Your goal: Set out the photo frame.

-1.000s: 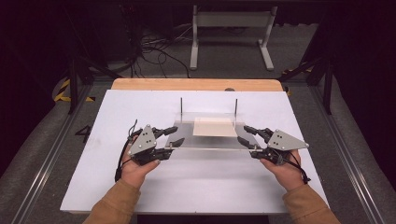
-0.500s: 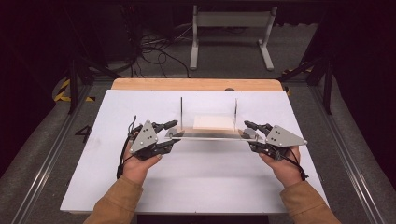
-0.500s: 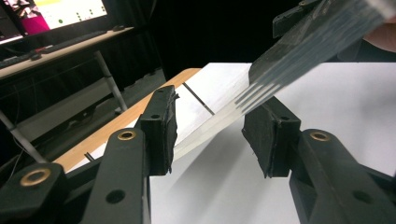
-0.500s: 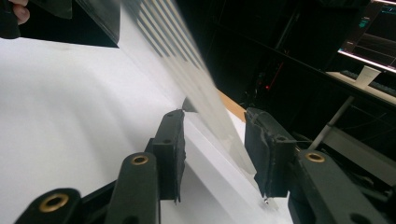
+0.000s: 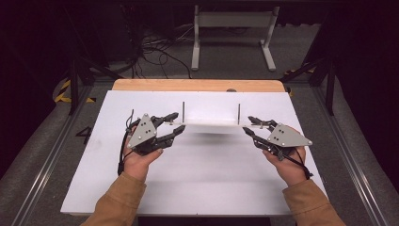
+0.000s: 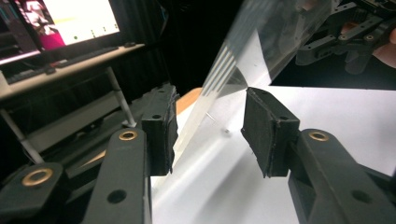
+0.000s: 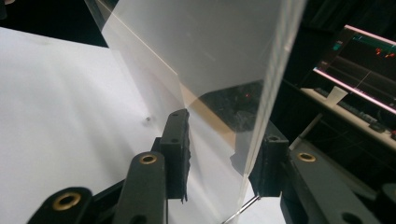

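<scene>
- A clear plastic sheet (image 5: 211,124) hangs edge-on between two hand-held grippers above the middle of a white desk (image 5: 211,179), with a faint shadow on the surface beneath it.
- Two thin dark pins (image 5: 183,112) stand upright at the sheet's far edge, one toward each end; whether they are fixed to it cannot be told.
- The left gripper (image 5: 179,121) takes the sheet's left end. In the left gripper view the sheet (image 6: 243,56) runs down between the jaws of that gripper (image 6: 208,130) and lies against the pad on that view's left, while the other pad stands apart from it, so the jaws are parted and not clamped.
- The right gripper (image 5: 247,123) takes the sheet's right end. In the right gripper view the sheet (image 7: 210,46) passes between the jaws of that gripper (image 7: 224,149), its edge close against the jaw on that view's right and a gap to the other pad. These jaws have just been closing around the sheet, yet they are not pressed on it from both sides.
- The person's left hand (image 5: 139,160) and right hand (image 5: 289,165) grasp the grippers from below, with tan sleeves at the bottom of the high view.
- A wooden board (image 5: 197,85) borders the desk's far side.
- Beyond it, a pale metal stand (image 5: 233,28) rests on the dark floor among loose cables.
- A lit monitor (image 6: 70,18) glows in the background of the left gripper view.
</scene>
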A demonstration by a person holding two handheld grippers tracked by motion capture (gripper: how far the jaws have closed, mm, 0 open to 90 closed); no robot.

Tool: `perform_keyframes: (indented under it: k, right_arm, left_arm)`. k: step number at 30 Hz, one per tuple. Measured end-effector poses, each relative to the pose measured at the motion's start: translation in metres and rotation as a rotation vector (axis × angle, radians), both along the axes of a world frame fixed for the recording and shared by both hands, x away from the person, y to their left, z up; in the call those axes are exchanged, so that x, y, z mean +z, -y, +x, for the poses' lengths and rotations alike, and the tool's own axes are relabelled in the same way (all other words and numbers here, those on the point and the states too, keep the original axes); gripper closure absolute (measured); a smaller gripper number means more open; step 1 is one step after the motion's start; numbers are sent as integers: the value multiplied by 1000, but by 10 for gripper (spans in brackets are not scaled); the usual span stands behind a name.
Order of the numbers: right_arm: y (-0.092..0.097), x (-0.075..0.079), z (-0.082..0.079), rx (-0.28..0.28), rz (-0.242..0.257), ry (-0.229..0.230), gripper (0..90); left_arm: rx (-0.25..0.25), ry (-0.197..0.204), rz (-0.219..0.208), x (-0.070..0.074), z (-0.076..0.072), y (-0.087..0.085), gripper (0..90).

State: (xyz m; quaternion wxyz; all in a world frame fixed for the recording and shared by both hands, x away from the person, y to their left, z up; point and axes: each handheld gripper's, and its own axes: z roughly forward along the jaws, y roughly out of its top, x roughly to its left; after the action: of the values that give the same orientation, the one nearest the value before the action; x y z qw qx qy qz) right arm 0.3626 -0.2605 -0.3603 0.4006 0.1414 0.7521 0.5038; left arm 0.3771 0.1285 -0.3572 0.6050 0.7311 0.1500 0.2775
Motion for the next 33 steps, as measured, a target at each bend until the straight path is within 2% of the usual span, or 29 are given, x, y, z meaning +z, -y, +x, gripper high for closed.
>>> perform_keyframes:
  k: [2, 7, 13, 16, 22, 25, 30, 33]
  right_arm:
    - [0, 5, -2, -2, 2, 12, 633]
    - [-6, 18, -14, 2, -37, 24, 651]
    - [-6, 30, -26, 34, -2, -8, 651]
    - [-7, 40, -37, 64, 19, -20, 655]
    - [-7, 55, -54, 97, 45, -46, 657]
    - [-5, 59, -59, 109, 63, -77, 657]
    - [0, 60, -60, 134, 118, -154, 656]
    - [3, 58, -58, 146, 144, -208, 656]
  left_arm:
    - [-2, 6, -3, 6, 0, -1, 571]
    - [9, 11, 15, 14, -4, -5, 563]
    - [-1, 17, 0, 23, -15, -9, 575]
    - [-21, -13, -27, 28, -23, -13, 577]
    - [-44, -45, -34, 35, -38, -16, 594]
    - [-56, -52, -44, 39, -44, -17, 603]
    - [-70, -72, -49, 45, -51, -17, 625]
    - [-65, -83, -34, 48, -56, -15, 630]
